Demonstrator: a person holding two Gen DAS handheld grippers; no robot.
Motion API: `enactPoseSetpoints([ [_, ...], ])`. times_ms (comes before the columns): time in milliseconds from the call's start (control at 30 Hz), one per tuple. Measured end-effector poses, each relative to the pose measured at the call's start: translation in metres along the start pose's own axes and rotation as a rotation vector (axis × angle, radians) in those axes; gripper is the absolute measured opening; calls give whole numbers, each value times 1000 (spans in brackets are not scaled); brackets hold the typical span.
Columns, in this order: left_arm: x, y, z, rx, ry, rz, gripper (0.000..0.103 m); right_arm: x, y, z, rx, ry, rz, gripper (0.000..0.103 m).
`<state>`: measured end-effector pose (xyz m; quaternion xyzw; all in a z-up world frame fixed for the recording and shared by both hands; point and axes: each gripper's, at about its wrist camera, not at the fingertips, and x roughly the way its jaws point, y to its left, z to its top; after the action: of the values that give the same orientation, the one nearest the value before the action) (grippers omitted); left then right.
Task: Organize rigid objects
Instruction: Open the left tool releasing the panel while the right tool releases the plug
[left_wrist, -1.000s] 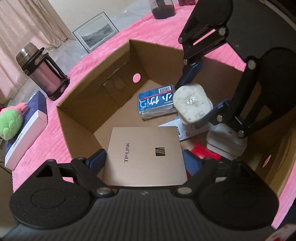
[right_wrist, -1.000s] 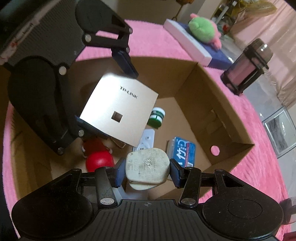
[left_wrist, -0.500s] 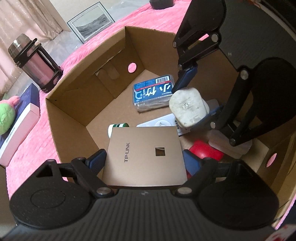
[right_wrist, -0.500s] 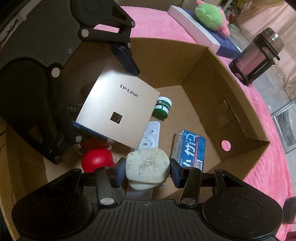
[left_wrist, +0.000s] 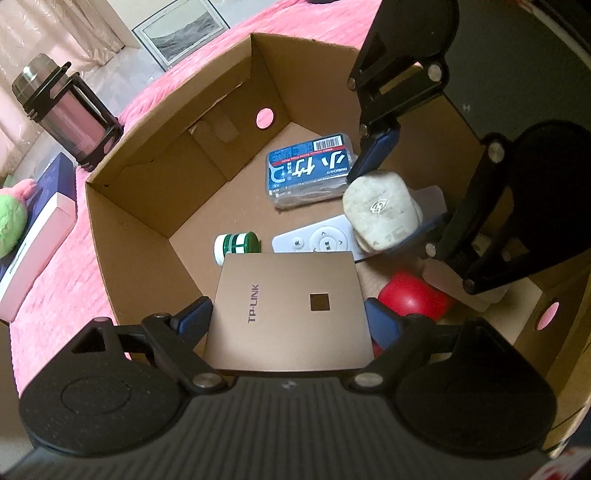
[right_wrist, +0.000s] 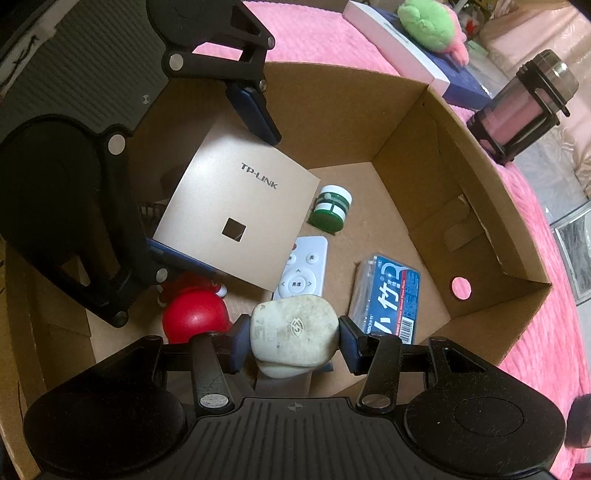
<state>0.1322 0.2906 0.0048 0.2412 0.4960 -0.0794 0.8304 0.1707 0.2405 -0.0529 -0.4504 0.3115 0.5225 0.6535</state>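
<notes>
Left wrist view — we are looking down into an open cardboard box (left_wrist: 140, 206) sitting on a pink plush cover (left_wrist: 59, 288). Our left hand-held gripper (left_wrist: 288, 325) is clamping a flat gold TP-LINK panel (left_wrist: 291, 310) by its two side edges, blue pads pressing on either side, and holding it tilted above the box floor. Our right hand-held gripper (left_wrist: 388, 206) is reaching in from the upper right, gripping a worn white plug adapter (left_wrist: 380, 210). Lying on the box floor: a blue packet with large white characters (left_wrist: 310, 170), a white remote control (left_wrist: 317, 240), a green-and-white round jar (left_wrist: 236, 245) on its side, and a red ball-shaped toy (left_wrist: 410, 299) partly hidden behind the panel. Outside the box: a pink flask in a black frame (left_wrist: 66, 114), a flat pink-and-navy case (left_wrist: 37, 236) and a green plush toy (left_wrist: 11, 225).

Right wrist view — the right hand-held gripper (right_wrist: 291, 339) is closing on the plug adapter (right_wrist: 295, 332), a pad on each flank, holding it low inside the box (right_wrist: 461, 177), just over the near end of the remote control (right_wrist: 303, 273). The blue packet (right_wrist: 388, 295) is lying just beside it, the red toy (right_wrist: 195, 317) on the other side. The left hand-held gripper (right_wrist: 225, 192) is holding the TP-LINK panel (right_wrist: 236, 218) aslant, with the round jar (right_wrist: 330, 210) beside its far corner.
</notes>
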Motion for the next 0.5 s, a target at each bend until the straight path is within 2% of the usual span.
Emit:
enactPoseSetpoints([
  [500,-2,1,-2,-31,-17,-1,86,-10,1,-1,18,-51,-7,47],
])
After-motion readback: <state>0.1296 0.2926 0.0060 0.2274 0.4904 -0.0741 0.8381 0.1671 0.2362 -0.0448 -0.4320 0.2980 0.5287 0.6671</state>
